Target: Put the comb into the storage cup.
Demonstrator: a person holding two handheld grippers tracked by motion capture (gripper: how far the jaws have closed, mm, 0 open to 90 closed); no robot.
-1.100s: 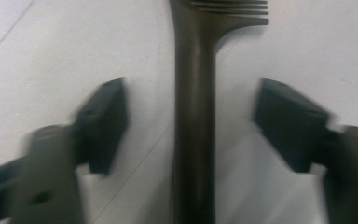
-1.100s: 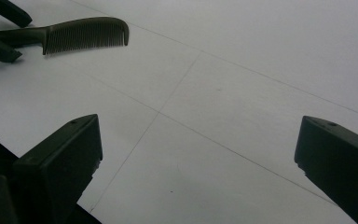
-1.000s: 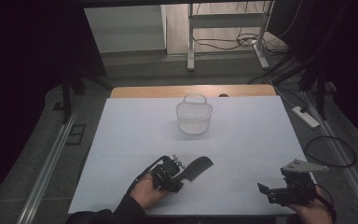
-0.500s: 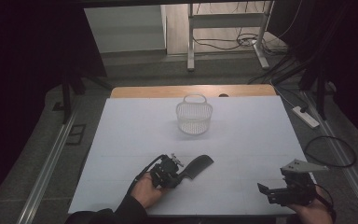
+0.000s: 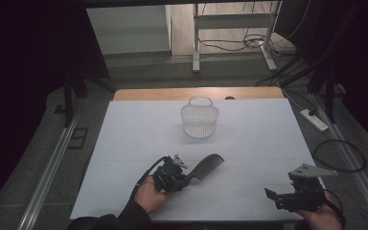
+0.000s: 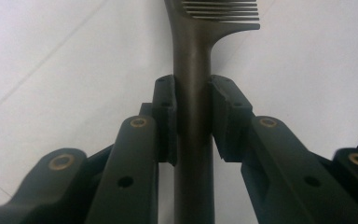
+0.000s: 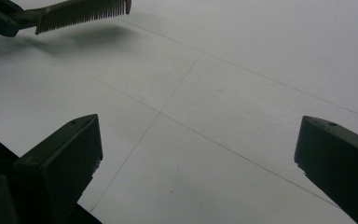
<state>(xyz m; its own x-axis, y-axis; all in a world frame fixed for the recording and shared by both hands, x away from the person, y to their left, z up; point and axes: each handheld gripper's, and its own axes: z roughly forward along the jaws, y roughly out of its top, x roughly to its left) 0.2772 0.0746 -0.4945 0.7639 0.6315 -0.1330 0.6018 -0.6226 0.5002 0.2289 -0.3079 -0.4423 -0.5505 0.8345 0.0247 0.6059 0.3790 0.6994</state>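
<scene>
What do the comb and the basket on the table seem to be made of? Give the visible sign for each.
Comb: probably moulded plastic, dark brown with a dull sheen; handle and thin, even teeth form one piece.
Basket: white, likely plastic, though coated wire is possible; a fine see-through lattice wall with a loop handle.

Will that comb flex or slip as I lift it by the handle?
The comb looks like rigid moulded plastic, so probably little flex. The left hand-held gripper clamps its smooth, narrow handle, so it might pivot. Thin teeth look like the fragile part.
</scene>
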